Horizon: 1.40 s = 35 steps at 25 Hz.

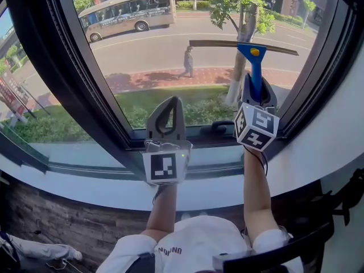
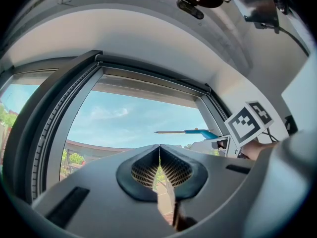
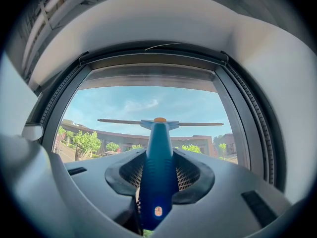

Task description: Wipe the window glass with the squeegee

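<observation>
At the left, the dark window frame (image 1: 68, 78) slants up beside the window glass (image 1: 148, 56), and a bus (image 1: 128, 13) stands on the sunlit road far below. I hold the left tool (image 1: 170, 104) low in front of the pane, just above the sill (image 1: 85, 181). Its jaws are pressed together on nothing, and it touches neither the glass nor the squeegee. I judge that it is parked there to leave the other hand a free sweep.

Further right, my right tool (image 1: 256, 90) is clamped on the blue handle (image 1: 254, 67) of the squeegee (image 1: 250, 53). The handle runs straight out between the jaws, so wrist and blade (image 1: 244, 44) move as one. The blade lies level across the right half of the pane, high in the head view, over the tree (image 1: 242, 4) outside. Its right end is near the frame on that side. Whether the rubber edge is actually pressed on the glass I cannot tell from any view.

The level, high set of the blade suggests a downward pull comes next, and the grip on the handle's lower part gives reach.
</observation>
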### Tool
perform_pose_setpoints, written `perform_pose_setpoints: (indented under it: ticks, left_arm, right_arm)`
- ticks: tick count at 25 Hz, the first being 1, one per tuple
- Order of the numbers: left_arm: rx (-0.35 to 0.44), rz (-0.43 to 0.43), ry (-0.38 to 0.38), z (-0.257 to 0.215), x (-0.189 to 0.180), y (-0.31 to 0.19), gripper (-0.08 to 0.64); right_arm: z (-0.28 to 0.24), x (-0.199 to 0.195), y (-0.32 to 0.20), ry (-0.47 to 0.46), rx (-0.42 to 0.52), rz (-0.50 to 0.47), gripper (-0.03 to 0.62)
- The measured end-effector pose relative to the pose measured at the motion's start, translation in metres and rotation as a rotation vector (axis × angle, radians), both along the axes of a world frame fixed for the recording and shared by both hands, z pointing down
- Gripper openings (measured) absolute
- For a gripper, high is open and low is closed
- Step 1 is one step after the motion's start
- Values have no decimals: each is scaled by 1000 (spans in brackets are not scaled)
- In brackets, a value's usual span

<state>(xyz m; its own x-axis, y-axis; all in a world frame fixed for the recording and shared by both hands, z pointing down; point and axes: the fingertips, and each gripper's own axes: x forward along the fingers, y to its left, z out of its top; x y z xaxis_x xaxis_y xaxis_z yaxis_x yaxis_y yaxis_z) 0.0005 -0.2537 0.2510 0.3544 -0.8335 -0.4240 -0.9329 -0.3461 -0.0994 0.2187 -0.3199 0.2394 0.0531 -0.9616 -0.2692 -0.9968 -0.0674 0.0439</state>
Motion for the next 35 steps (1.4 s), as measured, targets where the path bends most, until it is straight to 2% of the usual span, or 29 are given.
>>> perform_pose_setpoints:
  ticks: [35]
  left_arm:
    - [-43,27,-17,19,13,-6,5]
  right_arm:
    - [89,2,10,-29,-148,0,137]
